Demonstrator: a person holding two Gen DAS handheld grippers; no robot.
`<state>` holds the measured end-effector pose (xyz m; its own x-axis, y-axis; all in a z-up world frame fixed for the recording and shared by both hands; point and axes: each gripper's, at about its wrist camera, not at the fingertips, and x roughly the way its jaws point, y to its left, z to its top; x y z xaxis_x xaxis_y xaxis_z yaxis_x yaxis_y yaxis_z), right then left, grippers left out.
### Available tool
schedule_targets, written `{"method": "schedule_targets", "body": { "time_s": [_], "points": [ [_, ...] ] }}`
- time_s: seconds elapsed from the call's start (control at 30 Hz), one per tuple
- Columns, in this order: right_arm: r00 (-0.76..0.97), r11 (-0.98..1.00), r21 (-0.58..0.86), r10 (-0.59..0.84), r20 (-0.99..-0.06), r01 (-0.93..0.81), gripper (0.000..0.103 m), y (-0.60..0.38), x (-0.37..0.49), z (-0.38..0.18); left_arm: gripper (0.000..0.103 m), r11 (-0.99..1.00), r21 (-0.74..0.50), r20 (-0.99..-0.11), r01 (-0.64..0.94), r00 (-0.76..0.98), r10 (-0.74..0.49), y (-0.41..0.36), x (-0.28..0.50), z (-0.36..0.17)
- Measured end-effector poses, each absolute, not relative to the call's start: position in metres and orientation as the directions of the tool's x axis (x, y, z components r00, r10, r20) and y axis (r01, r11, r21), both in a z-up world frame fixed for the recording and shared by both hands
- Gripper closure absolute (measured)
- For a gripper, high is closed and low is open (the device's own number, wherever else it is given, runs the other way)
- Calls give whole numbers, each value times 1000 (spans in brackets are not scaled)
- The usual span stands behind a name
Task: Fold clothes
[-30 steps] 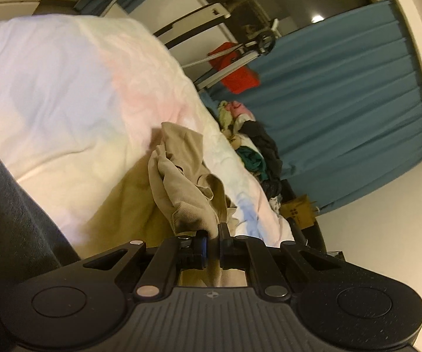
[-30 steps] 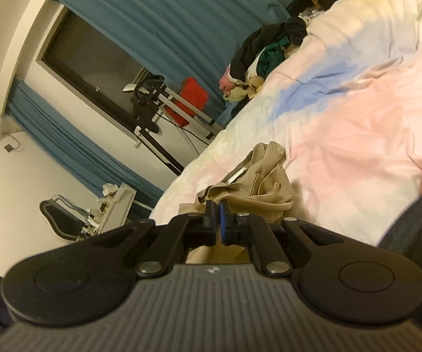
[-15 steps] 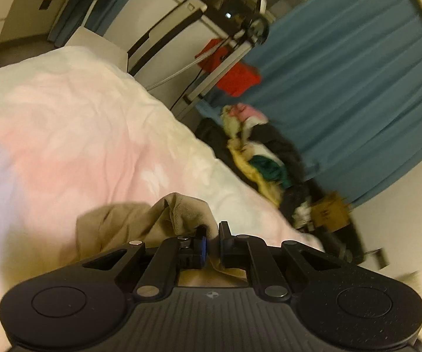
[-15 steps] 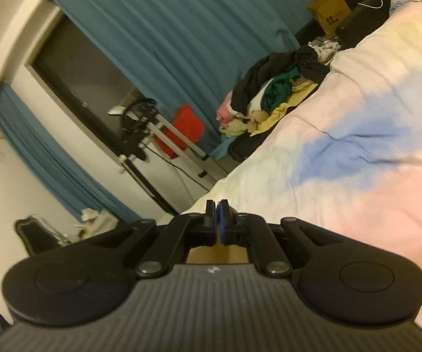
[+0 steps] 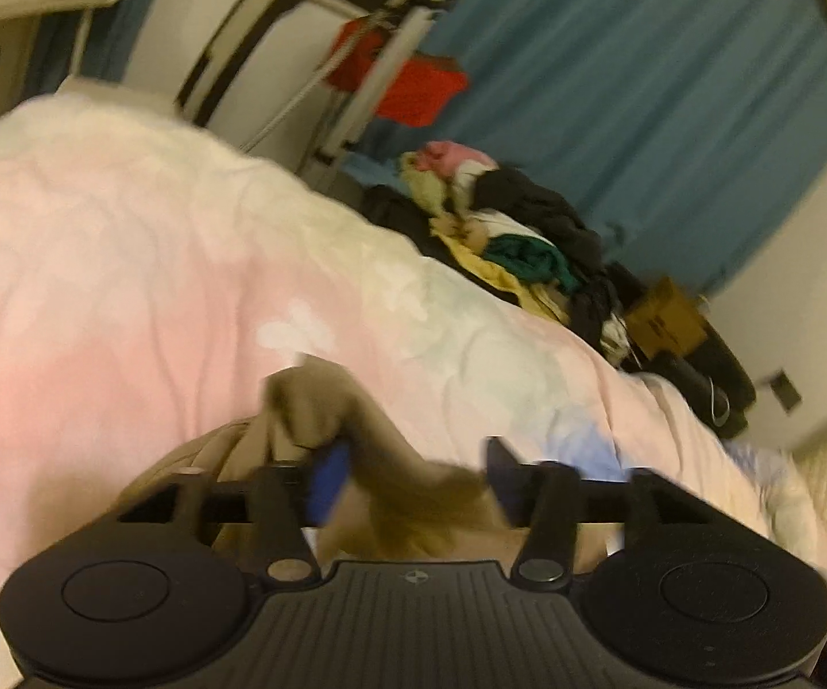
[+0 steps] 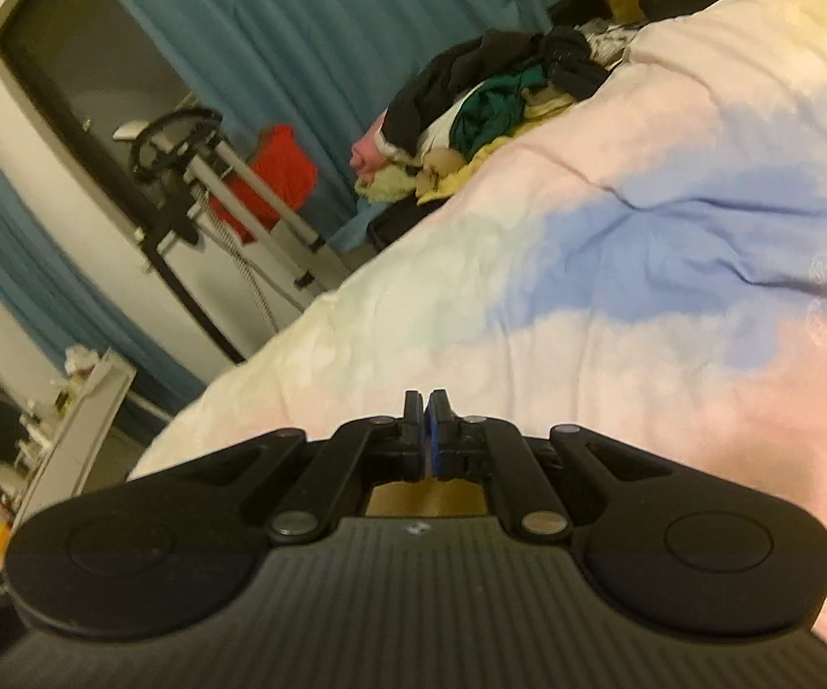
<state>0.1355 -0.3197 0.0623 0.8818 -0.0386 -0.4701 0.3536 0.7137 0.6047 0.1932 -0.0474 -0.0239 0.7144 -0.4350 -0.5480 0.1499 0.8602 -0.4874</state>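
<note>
A tan garment (image 5: pixel 321 396) lies bunched on the pastel bedspread (image 5: pixel 126 264). My left gripper (image 5: pixel 413 471) is low over it. Its jaws are opening and stand well apart. A ridge of the tan cloth runs between them, loose, brushing the left blue pad (image 5: pixel 327 476). In the right wrist view my right gripper (image 6: pixel 426 419) is shut just above the bedspread (image 6: pixel 614 298). A strip of the tan garment (image 6: pixel 425 498) shows right beneath its closed tips, pinched there; the rest of the cloth is hidden under the gripper body.
A heap of mixed clothes (image 5: pixel 517 241) (image 6: pixel 471 109) sits at the bed's far edge, before blue curtains. Beyond it are a metal stand with a red item (image 5: pixel 413 80), a cardboard box (image 5: pixel 666 318) and a cluttered white shelf (image 6: pixel 80 419).
The left jaws, shut on the tan cloth before, have spread apart. Both grippers have swept across the bed and rolled. The garment no longer shows ahead of the right gripper.
</note>
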Motion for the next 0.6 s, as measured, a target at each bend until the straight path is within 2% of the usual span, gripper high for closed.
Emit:
{"method": "schedule_targets", "body": {
  "time_s": [0.07,0.13,0.17,0.2,0.23,0.27,0.43,0.47,0.5,0.57,0.6],
  "points": [
    [891,748,577,-41,-451,327,95,-312,127,74,31,878,-439,-517,191,745,-421,-50,178,-14],
    [902,791,536,-44,-429,294,93,-300,119,87,12,894,-386,-468,227,787,-402,-52,156,-3],
    [907,817,509,-42,-419,273,83,-291,115,95,11,902,-359,-463,241,793,-396,-53,149,0],
    [913,831,497,-31,-407,250,72,-284,109,100,9,909,-331,-458,254,799,-390,-55,141,2],
    [919,840,493,-15,-394,225,39,-277,103,104,8,915,-302,-452,266,805,-384,-56,134,4],
    [925,849,489,2,-381,200,15,-270,97,108,7,920,-275,-448,278,810,-379,-57,126,6],
    [927,898,424,51,-372,121,18,-245,75,112,6,934,-217,-511,284,782,-356,-58,113,-4],
    [925,904,410,47,-377,121,34,-243,73,110,6,935,-213,-527,283,773,-354,-59,116,-10],
    [921,910,396,42,-388,125,40,-241,74,107,6,936,-209,-542,282,763,-351,-60,119,-15],
    [907,923,366,48,-419,120,61,-239,82,99,6,943,-187,-563,274,757,-332,-63,126,-24],
    [900,926,356,47,-434,123,63,-238,89,94,6,949,-170,-570,267,758,-315,-65,130,-29]
  ]
}}
